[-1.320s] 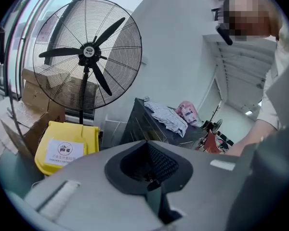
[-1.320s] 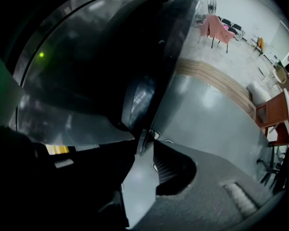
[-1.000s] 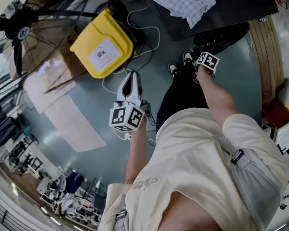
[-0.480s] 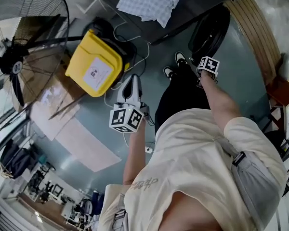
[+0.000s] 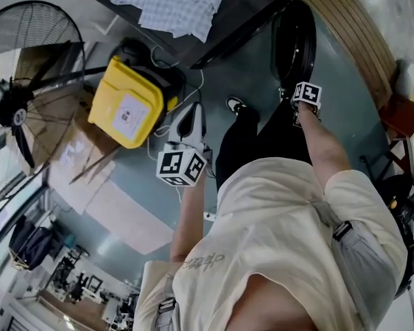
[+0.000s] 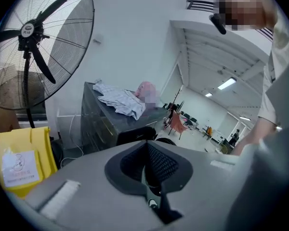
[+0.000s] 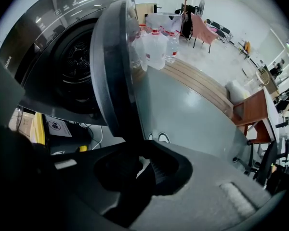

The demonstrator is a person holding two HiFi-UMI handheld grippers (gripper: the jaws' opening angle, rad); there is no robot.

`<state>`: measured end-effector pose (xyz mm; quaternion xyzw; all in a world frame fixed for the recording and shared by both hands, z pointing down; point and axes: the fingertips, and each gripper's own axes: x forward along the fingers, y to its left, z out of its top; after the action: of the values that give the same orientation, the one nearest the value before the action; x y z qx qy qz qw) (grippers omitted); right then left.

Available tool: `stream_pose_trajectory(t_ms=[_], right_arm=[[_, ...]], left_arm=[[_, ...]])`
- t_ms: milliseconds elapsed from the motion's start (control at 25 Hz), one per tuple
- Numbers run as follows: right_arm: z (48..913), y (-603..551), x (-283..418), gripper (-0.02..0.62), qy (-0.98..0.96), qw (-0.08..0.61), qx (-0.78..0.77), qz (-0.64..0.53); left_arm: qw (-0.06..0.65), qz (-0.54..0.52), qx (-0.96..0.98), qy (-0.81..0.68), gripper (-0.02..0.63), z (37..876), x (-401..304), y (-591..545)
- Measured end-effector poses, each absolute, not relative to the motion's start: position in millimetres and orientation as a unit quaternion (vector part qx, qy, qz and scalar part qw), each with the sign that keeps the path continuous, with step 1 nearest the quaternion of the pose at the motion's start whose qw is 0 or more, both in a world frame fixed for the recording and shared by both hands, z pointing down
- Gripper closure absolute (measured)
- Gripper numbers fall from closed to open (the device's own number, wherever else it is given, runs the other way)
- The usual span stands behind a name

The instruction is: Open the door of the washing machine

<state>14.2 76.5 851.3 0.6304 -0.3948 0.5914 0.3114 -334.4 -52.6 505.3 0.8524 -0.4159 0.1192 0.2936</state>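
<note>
Round dark washing machine door stands open, edge-on beside dark grey front-loading washing machine; drum exposed. Right tongs point down, just been closing, now narrow, clamped on door's lower rim. Left tongs pressed together, empty, near yellow plastic bin.

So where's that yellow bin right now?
The yellow bin sits on the floor at the head view's left, between the standing fan and the left gripper.
</note>
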Motion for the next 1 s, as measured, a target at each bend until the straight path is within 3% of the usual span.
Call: stream_pose_trajectory(t_ms=[1000], right_arm=[[844, 117, 180, 0.514, -0.485, 0.404, 0.574, 0.522]], left_arm=[[0.258, 0.141, 0.876, -0.383, 0.588, 480, -96, 1]])
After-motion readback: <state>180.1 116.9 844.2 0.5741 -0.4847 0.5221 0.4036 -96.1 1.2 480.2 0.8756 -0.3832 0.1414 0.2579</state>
